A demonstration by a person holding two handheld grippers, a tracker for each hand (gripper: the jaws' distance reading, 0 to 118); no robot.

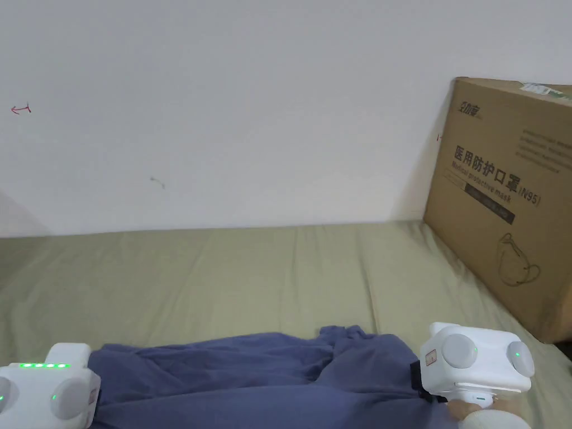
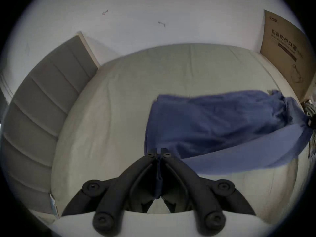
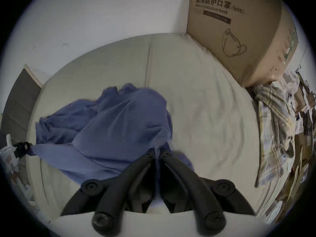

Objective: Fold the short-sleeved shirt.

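A blue short-sleeved shirt (image 1: 257,374) lies stretched across the near part of the pale green bed (image 1: 223,273). In the left gripper view, my left gripper (image 2: 158,154) is shut on one edge of the shirt (image 2: 213,126), with cloth pinched between its black jaws. My right gripper (image 3: 157,153) is likewise shut on the other end of the shirt (image 3: 111,129). From the head view, the white left gripper body (image 1: 47,391) sits at the bottom left and the right gripper body (image 1: 475,363) at the bottom right, the shirt pulled between them.
A large cardboard box (image 1: 505,201) stands on the bed's right side against the white wall. A grey padded headboard (image 2: 41,104) rises at the left end. A plaid cloth (image 3: 273,129) and clutter lie past the bed's right edge.
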